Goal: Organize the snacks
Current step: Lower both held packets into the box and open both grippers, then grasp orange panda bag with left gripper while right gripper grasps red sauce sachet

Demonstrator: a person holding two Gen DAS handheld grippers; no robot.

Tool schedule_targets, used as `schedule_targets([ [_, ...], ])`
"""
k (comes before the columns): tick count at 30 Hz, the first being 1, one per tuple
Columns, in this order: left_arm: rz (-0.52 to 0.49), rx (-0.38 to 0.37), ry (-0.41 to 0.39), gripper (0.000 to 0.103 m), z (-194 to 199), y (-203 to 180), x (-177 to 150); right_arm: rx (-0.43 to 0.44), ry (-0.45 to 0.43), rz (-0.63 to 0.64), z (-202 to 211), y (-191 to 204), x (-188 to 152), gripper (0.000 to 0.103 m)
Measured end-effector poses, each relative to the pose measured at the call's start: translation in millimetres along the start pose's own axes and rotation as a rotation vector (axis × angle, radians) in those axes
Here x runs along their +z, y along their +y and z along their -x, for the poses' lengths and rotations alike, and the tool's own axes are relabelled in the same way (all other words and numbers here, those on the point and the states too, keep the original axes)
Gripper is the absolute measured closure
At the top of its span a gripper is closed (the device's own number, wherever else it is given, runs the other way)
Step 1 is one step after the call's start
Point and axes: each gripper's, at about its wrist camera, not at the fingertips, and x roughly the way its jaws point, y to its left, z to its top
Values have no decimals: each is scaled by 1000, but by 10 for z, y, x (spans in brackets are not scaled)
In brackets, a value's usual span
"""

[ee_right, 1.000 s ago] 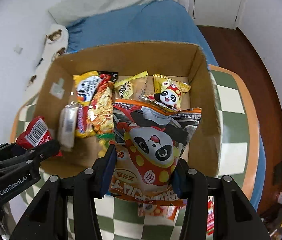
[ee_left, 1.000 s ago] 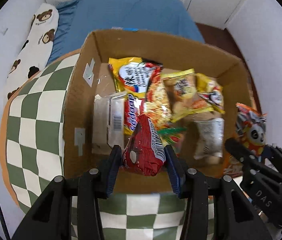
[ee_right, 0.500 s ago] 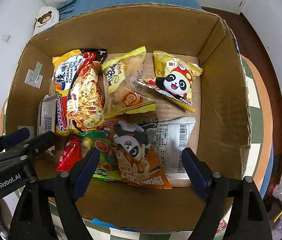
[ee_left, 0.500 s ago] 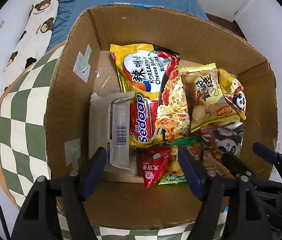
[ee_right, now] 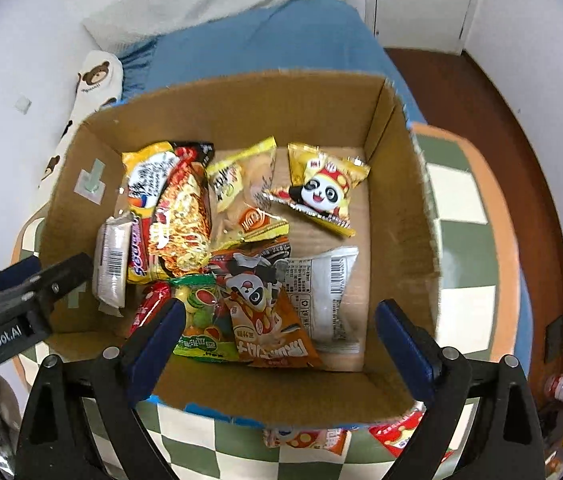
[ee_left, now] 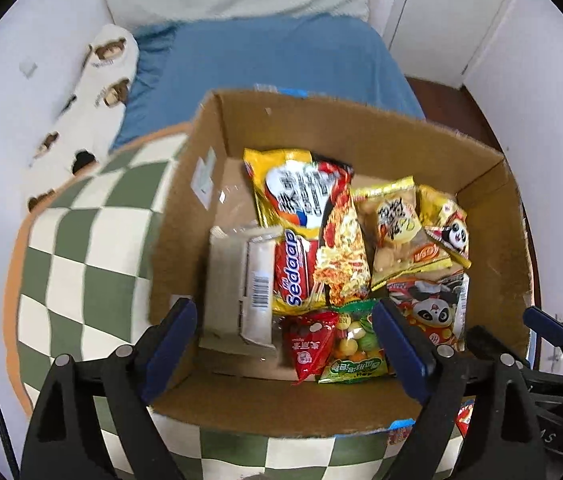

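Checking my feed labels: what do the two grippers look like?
Both look alike: black plastic frames with silver bolts and blue-padded jaws. The left gripper bears white "GenRobot.AI" lettering, readable in the right wrist view. The right gripper shows partial white lettering in the left view.

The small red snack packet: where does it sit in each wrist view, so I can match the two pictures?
Left wrist: red snack packet lies low in the cardboard box, centre of frame, left of the green candy bag.
Right wrist: red snack packet is lower left, partly behind a claw finger.
Shared landmark: the green candy bag touching its right side.
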Motion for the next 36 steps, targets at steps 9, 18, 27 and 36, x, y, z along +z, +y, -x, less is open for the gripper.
schedule_targets([
  [9, -20, -7, -155, 13, 623, -26, -320, -17, -165, 25, 626, 84, -253, 5],
  [18, -49, -7, -261, 13, 1162, -59, -636, -3, -266, 36, 1090, 155, -529, 5],
  [27, -42, -23, -260, 13, 1279, -140, -886, 72, -273, -51, 1259, -84, -819, 5],
  [36, -55, -70, 2, 13, 290, -604, -1197, 50, -88, -287, 587, -1147, -1195, 20],
])
